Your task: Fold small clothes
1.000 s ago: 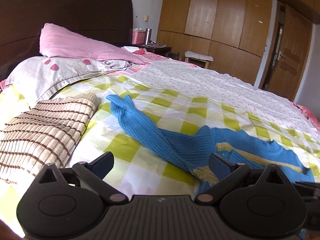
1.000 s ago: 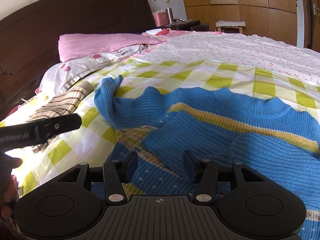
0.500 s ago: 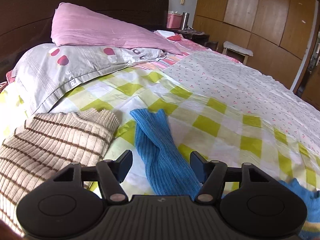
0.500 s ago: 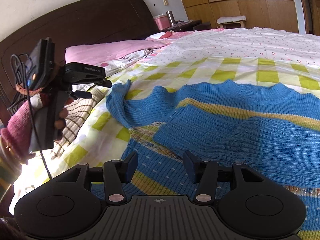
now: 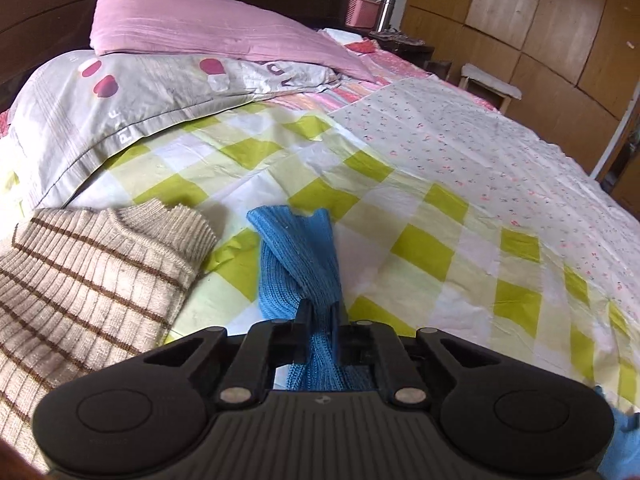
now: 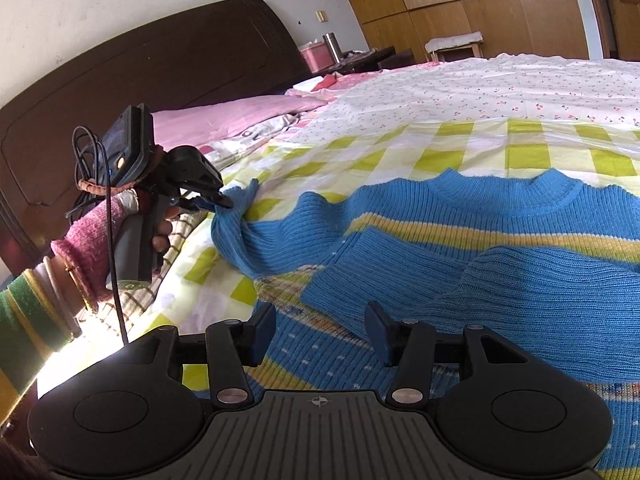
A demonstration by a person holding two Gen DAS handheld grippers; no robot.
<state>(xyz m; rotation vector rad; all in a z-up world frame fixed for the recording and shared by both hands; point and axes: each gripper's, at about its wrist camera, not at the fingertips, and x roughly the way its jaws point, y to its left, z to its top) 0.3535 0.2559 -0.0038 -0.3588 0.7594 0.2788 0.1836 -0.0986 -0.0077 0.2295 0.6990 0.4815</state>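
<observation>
A blue knit sweater [image 6: 500, 240] with yellow stripes lies flat on the checked bedspread [image 5: 440, 248], one sleeve folded across its chest. Its other sleeve [image 5: 296, 248] stretches out to the left, its cuff end bunched. My left gripper [image 5: 320, 312] is shut on that sleeve near the cuff, and the knit is pinched between its pads. From the right wrist view, the left gripper [image 6: 222, 202] is at the sleeve's tip, held by a hand in a pink sleeve. My right gripper [image 6: 320, 328] hovers low over the sweater's lower body, jaws closing slightly, pads not pressing fabric.
A folded beige sweater with brown stripes [image 5: 80, 280] lies to the left of the sleeve. A grey printed pillow [image 5: 140, 100] and a pink pillow [image 5: 208, 20] sit by the dark headboard [image 6: 180, 68]. A floral sheet [image 5: 480, 140] covers the far bed; wooden wardrobes [image 5: 540, 20] stand behind.
My left gripper travelled left along the sleeve to its cuff end and went from wide open to shut on it. The right gripper stayed over the sweater's body.
</observation>
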